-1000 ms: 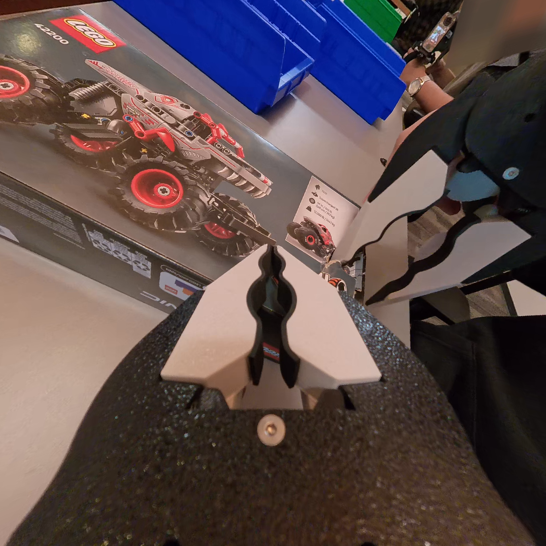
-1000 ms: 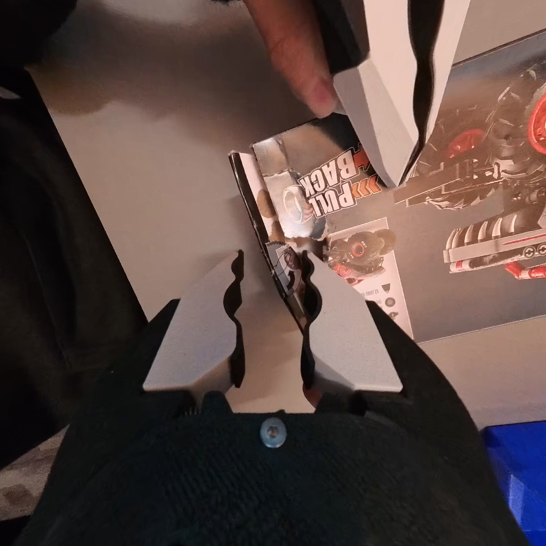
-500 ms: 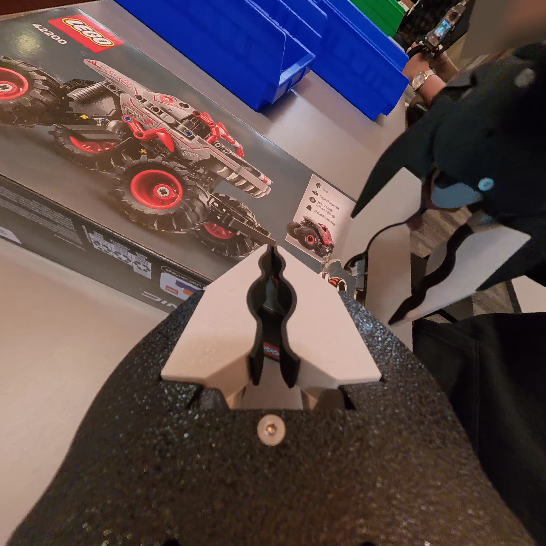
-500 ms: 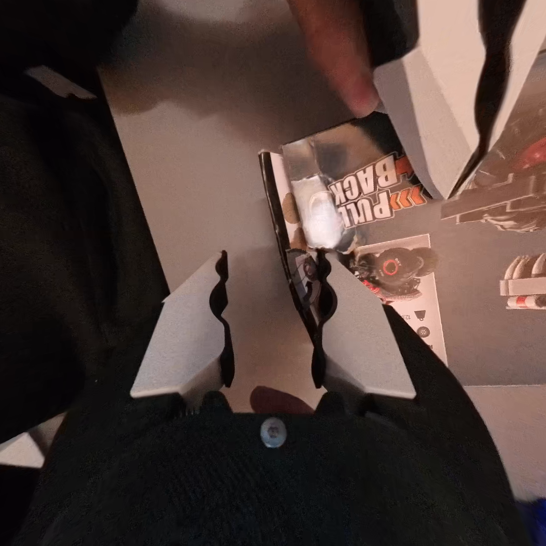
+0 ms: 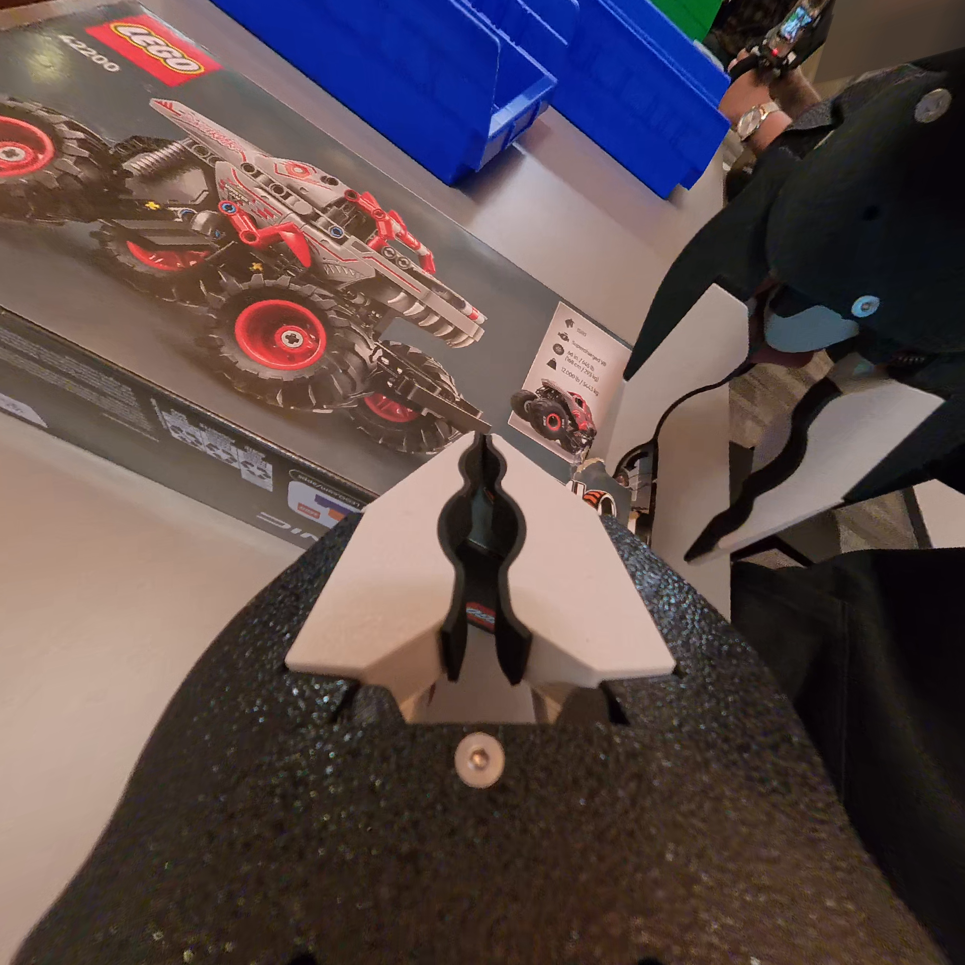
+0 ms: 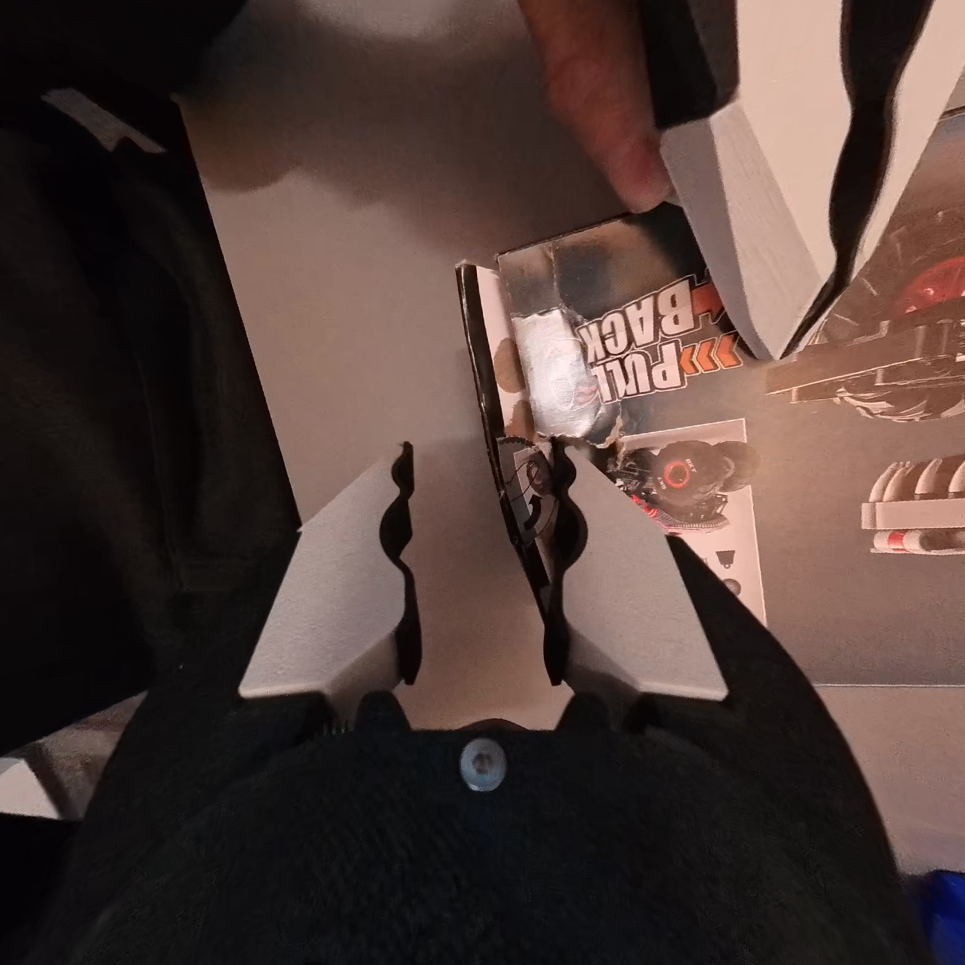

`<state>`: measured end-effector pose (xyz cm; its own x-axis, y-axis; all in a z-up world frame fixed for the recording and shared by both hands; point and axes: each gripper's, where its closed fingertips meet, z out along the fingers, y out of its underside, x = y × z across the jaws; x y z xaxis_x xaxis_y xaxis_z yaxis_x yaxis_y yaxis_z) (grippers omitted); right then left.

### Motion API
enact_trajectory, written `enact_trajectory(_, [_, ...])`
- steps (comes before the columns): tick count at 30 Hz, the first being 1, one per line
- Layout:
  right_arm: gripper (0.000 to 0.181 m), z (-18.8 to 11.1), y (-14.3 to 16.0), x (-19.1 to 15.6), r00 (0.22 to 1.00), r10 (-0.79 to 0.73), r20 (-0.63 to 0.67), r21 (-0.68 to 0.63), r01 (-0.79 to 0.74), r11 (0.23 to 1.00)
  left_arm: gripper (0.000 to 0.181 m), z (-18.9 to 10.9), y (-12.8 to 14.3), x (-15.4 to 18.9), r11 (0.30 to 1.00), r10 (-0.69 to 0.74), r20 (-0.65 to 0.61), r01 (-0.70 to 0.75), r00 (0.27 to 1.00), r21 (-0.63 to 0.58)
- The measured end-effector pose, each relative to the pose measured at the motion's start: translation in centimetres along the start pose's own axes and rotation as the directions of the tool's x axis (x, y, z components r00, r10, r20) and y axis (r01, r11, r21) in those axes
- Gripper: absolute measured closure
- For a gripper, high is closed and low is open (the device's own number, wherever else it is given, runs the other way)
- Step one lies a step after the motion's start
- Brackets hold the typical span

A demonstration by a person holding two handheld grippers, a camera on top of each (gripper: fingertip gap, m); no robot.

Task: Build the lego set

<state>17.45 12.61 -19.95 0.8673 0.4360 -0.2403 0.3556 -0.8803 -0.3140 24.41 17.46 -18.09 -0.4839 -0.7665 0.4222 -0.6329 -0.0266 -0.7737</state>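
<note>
The lego set box [image 5: 156, 324] lies flat on the grey table, printed with a red-wheeled monster truck. My left gripper [image 5: 481, 439] is shut and empty, its tips resting on the box top near the corner; it also shows in the right wrist view [image 6: 773, 350]. My right gripper [image 6: 480, 446] is open at the box's end. Its right fingertip [image 6: 559, 459] touches the partly torn end flap [image 6: 553, 365]; its left finger hangs over bare table. The box [image 6: 835, 470] extends to the right. The right gripper also shows in the left wrist view [image 5: 658, 470].
Blue bins [image 5: 418, 78] [image 5: 652, 104] stand behind the box, a green one [image 5: 694, 15] beyond. A person's arm with a watch [image 5: 757, 117] is at the far right. The table edge [image 5: 726, 522] runs just past the box end, with dark clothing [image 6: 104, 365] beside it.
My right gripper has opened wider and shifted along the box's end flap, turning a little. My left gripper has stayed shut on the box top.
</note>
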Motion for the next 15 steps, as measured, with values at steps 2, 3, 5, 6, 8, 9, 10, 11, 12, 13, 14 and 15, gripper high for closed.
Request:
enact_trajectory(2, [0.131,-0.06,0.22,0.03,1.0,0.002,-0.002,0.016,-0.002,1.0,0.181,0.0,-0.04,0.0,1.0,-0.003,-0.003,0.003,1.0,0.003])
enact_trajectory(3, [0.132,-0.1,0.19,0.17,1.0,0.007,-0.005,0.022,-0.007,1.0,0.181,0.01,-0.05,0.0,1.0,-0.004,-0.003,0.004,1.0,0.005])
enact_trajectory(5, [0.135,-0.16,0.13,0.37,1.0,0.01,-0.011,0.033,-0.01,0.999,0.181,-0.03,-0.03,0.01,1.0,-0.002,0.001,0.002,1.0,0.005])
enact_trajectory(6, [0.135,-0.22,0.11,0.44,1.0,0.016,-0.013,0.039,-0.016,0.999,0.181,-0.04,-0.04,0.0,1.0,-0.004,-0.001,0.004,1.0,0.005])
enact_trajectory(8, [0.133,-0.25,0.0,0.45,0.999,0.029,-0.013,0.052,-0.028,0.998,0.181,0.02,-0.07,-0.05,1.0,-0.008,-0.006,0.008,1.0,0.004])
enact_trajectory(9, [0.131,-0.25,-0.09,0.37,0.999,0.034,-0.014,0.057,-0.034,0.998,0.181,-0.01,-0.06,-0.05,1.0,-0.008,-0.006,0.008,1.0,0.002])
enact_trajectory(10, [0.128,-0.21,-0.21,0.27,0.999,0.042,-0.017,0.06,-0.041,0.997,0.181,-0.02,-0.06,-0.02,1.0,-0.009,-0.007,0.009,1.0,0.001])
enact_trajectory(11, [0.128,-0.19,-0.26,0.26,0.999,0.047,-0.027,0.058,-0.045,0.997,0.181,0.0,-0.08,-0.02,1.0,-0.011,-0.01,0.011,1.0,0.002])
enact_trajectory(12, [0.127,-0.12,-0.36,0.19,0.998,0.049,-0.032,0.056,-0.047,0.997,0.181,-0.02,-0.08,-0.01,1.0,-0.012,-0.012,0.012,1.0,0.003])
enact_trajectory(13, [0.126,-0.06,-0.45,0.2,0.998,0.053,-0.042,0.054,-0.05,0.997,0.181,-0.02,-0.07,-0.01,1.0,-0.012,-0.013,0.012,1.0,0.004])
enact_trajectory(14, [0.124,-0.06,-0.5,0.15,0.997,0.051,-0.056,0.049,-0.048,0.998,0.181,-0.04,-0.07,-0.02,1.0,-0.013,-0.016,0.014,1.0,0.004])
enact_trajectory(15, [0.122,0.0,-0.52,0.04,0.996,0.047,-0.07,0.045,-0.044,0.998,0.181,-0.09,-0.07,0.0,1.0,-0.014,-0.018,0.014,1.0,0.005])
